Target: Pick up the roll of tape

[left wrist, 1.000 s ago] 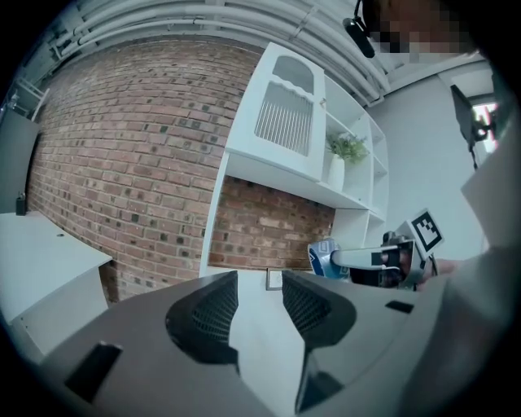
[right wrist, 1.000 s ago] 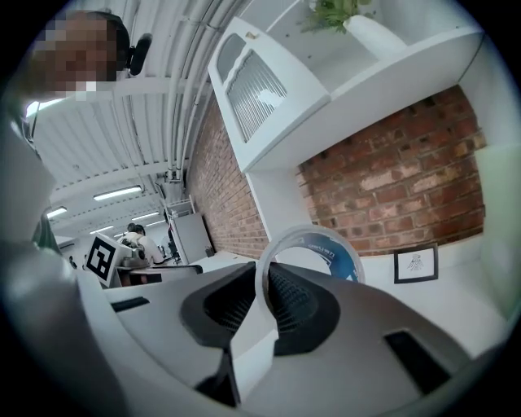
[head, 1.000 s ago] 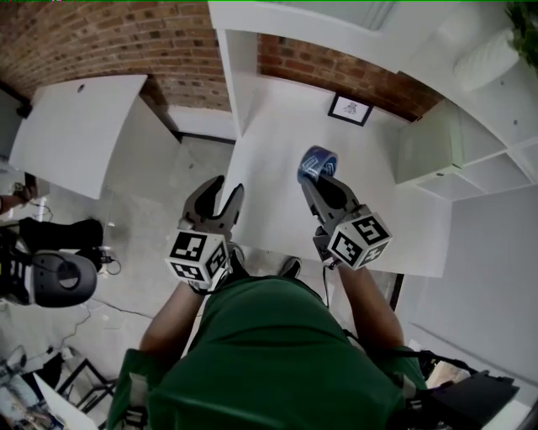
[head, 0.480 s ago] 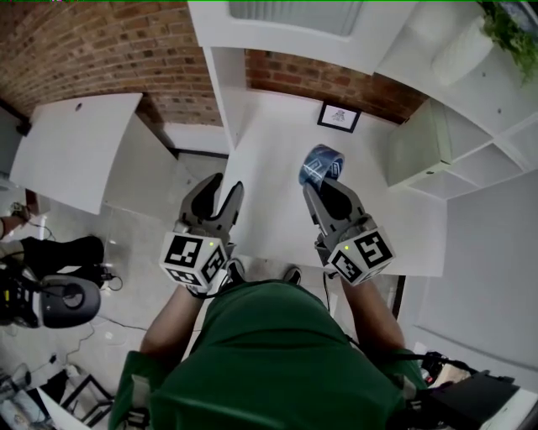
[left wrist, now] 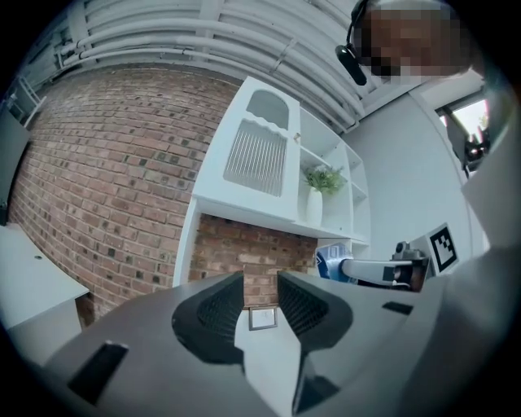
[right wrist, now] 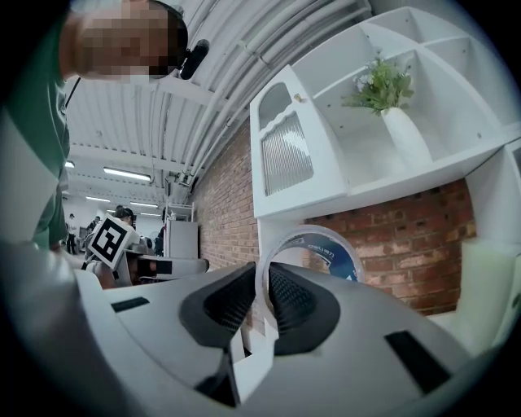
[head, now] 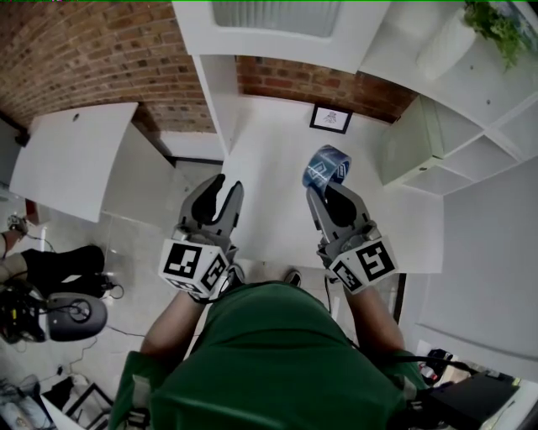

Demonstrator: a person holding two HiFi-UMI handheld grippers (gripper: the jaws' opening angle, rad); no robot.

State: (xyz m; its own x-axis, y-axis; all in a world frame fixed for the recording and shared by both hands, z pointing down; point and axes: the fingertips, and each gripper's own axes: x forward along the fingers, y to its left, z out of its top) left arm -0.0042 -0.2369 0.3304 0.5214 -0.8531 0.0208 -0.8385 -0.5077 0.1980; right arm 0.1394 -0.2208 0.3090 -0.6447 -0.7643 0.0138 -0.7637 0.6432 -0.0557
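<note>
A blue roll of tape (head: 326,165) hangs in the air above the white table (head: 269,151), pinched by its rim in my right gripper (head: 324,190). In the right gripper view the clear-edged roll (right wrist: 326,248) stands upright between the dark pads, which press on its wall. My left gripper (head: 222,190) floats to the left at about the same height, its jaws parted with nothing between them (left wrist: 260,300). From the left gripper view the tape (left wrist: 330,262) and the right gripper's finger (left wrist: 370,271) show off to the right.
A small framed picture (head: 330,119) leans against the brick wall at the table's back. White shelving (head: 454,143) with a potted plant (head: 492,21) stands to the right. A second white table (head: 71,155) is on the left, and an office chair (head: 71,315) sits on the floor.
Both grippers have risen, the right one carrying the tape further off the table. The left gripper's jaws have stayed parted and empty.
</note>
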